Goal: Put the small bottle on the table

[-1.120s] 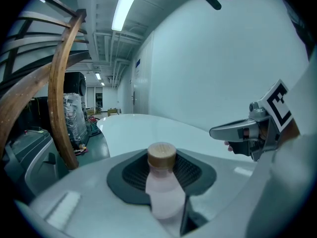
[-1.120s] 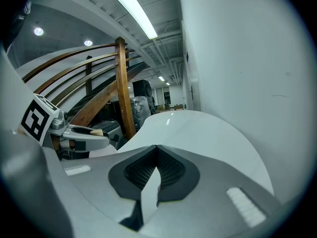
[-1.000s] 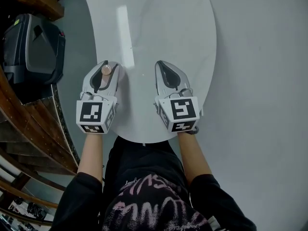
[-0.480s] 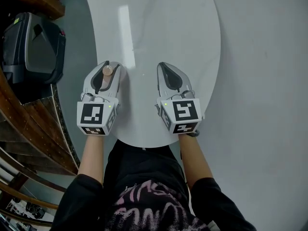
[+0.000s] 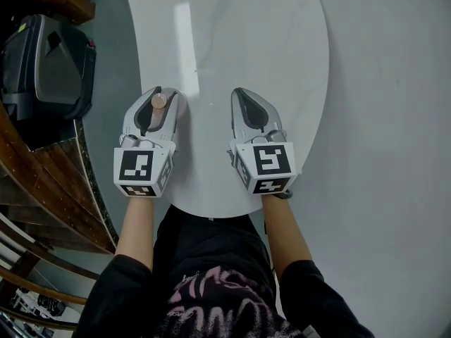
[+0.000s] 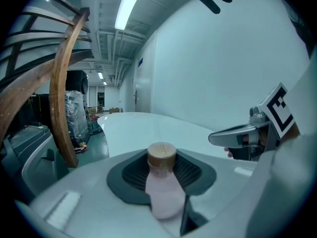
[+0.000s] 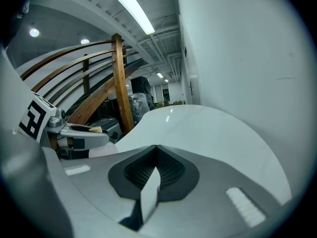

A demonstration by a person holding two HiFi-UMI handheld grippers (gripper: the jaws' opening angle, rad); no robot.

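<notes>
One tan cap is all the head view gives me between the fingers of the left gripper (image 5: 158, 92), over the near end of the white table (image 5: 246, 34). That gripper's own view shows the rest: the small bottle (image 6: 163, 195), pale pink and upright, clamped between the dark pads (image 6: 129, 175). The right gripper (image 5: 240, 94) sits just beside it, and its own view shows its fingers pressed together, holding nothing.
</notes>
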